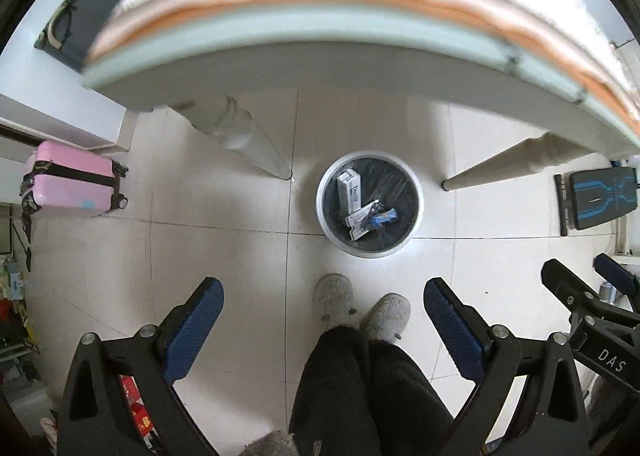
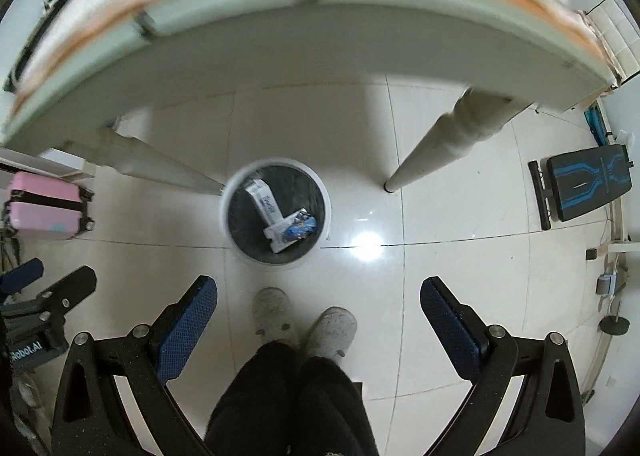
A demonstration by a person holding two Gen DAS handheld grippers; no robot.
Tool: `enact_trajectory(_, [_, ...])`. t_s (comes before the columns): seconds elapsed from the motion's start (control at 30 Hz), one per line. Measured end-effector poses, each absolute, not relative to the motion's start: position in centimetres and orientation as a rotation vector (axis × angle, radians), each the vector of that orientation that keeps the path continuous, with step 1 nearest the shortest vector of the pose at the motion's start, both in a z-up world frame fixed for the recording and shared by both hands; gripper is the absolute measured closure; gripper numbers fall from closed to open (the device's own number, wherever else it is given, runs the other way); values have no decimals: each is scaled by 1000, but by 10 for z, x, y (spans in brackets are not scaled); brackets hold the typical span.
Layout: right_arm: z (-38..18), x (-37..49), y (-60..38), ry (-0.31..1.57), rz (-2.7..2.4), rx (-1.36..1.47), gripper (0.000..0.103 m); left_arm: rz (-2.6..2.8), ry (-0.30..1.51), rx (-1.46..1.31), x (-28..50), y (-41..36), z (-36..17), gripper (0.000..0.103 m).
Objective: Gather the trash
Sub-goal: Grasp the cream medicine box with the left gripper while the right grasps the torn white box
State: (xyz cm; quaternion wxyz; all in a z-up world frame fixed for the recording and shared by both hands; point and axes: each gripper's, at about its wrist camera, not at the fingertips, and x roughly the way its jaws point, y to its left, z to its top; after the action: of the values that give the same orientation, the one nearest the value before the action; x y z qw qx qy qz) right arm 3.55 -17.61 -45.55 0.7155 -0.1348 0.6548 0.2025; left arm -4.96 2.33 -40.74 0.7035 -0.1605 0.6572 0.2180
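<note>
Above the tiled floor (image 1: 224, 256), both tongs point straight down. The left gripper (image 1: 323, 298) has its jaws spread wide, and nothing is between its blue pads (image 1: 196, 330); only the floor and the person's feet show in the gap. The right gripper (image 2: 319, 296) is the same: jaws wide apart, blue pads (image 2: 188, 330) bare, nothing held. In the left wrist view, the right gripper also appears at the right edge, just beside the left one.

Between the fingers, in both views, stand the person's two pale slippers (image 1: 360, 306) and dark trouser legs (image 1: 360, 384).

Ahead of the slippers, a round white trash bin (image 1: 370, 248) stands on the floor with a dark bag inside. The trash lies in it: a long white box (image 1: 349, 188) with blue letters leans against the inner wall, a second white carton (image 1: 358, 222) lies lower, and a blue wrapper (image 1: 384, 216) is touching that carton. In the right wrist view the bin (image 2: 276, 258) is a little blurred, but the same three pieces are seen in it.

The bin stands near the table (image 1: 320, 56), between its two pale legs (image 1: 248, 136), partly under the table's edge. Farther out, a pink suitcase (image 1: 70, 180) lies on the floor at the left, and a black board with blue lines (image 1: 600, 196) lies at the right, well apart from the bin.
</note>
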Motion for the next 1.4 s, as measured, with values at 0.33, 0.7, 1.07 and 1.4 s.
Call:
enact_trajectory(0.33, [-319,31,-175,1444,477,-220,1,472,1371,-367,-38,34,-306,1])
enact_trajectory(0.7, [-217,152,-146,1292,428,-84,0,580,1208,-359,82,94,-237,0])
enact_trajectory(1.07, [-255,419,-99,1315,328,-156,0,740,1303,-823,252,166,-308,0])
enact_trajectory(1.4, [-331,572,-32,1432,352,-234,0,902,1385,-1255,334,204,-408,1])
